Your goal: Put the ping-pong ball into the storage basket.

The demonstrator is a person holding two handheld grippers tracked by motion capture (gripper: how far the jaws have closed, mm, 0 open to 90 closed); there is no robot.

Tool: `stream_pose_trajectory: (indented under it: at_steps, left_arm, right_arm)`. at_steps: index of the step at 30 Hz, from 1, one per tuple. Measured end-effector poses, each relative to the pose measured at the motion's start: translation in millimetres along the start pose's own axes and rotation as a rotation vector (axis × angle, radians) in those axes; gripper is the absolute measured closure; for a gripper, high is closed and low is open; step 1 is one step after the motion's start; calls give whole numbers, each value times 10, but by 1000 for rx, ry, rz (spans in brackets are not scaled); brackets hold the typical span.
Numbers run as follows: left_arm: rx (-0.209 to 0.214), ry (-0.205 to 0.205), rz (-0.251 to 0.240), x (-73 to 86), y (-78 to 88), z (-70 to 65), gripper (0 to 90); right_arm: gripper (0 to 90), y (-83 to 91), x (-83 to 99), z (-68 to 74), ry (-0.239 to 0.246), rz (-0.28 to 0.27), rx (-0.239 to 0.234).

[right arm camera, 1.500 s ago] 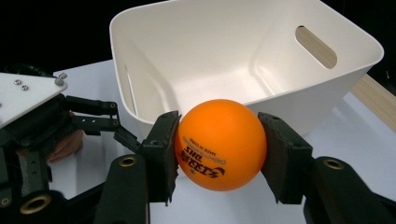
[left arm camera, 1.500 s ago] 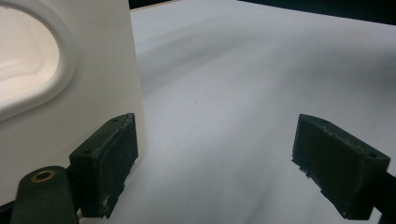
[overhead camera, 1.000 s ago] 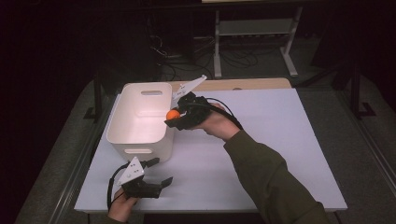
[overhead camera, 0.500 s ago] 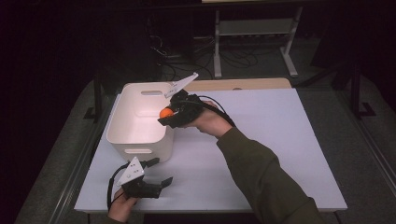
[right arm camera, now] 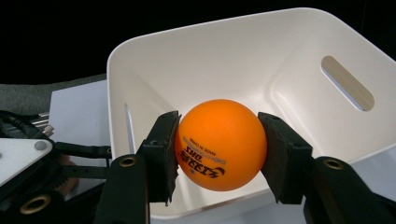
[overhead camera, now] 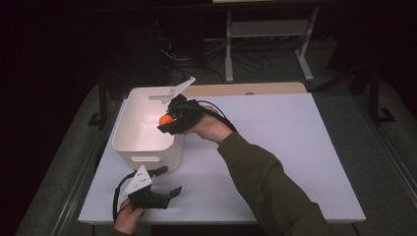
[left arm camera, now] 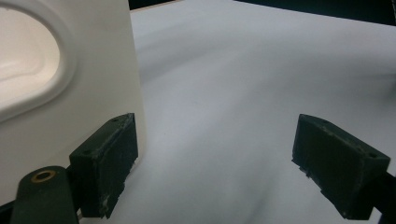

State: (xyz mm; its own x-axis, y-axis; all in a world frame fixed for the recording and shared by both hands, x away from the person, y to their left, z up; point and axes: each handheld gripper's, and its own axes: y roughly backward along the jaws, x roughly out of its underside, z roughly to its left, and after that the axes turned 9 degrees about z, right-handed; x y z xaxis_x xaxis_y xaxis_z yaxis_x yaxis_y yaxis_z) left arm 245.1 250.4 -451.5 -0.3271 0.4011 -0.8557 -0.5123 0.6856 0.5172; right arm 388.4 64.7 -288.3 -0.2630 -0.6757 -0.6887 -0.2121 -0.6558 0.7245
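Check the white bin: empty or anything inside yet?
Empty. The white bin shows bare inner walls and floor; the orange ball is clamped between the right gripper fingers above it.

I see a ball (right arm camera: 219, 143) that looks like smooth orange plastic with a soft shine and black print on it. My bin (right arm camera: 261, 60) looks like white plastic, smooth and a bit glossy inside. The black pads (right arm camera: 164, 154) look like rough, matt rubber, chipped at the edges. The table (overhead camera: 275, 142) top is white, flat and matt. The sleeve (overhead camera: 265, 187) is soft green cloth.
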Motion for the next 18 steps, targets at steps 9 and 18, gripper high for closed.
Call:
stream_pose_trajectory:
  at_steps: [9, 18]
  left_arm:
    - [-1, -1, -1, 0, 1, 1, 141]
    - [-2, -2, 1, -1, 1, 1, 141]
  right_arm:
    - [496, -173, -81, -13, 1, 24, -9]
    - [496, -311, -171, -2, 11, 43, -14]
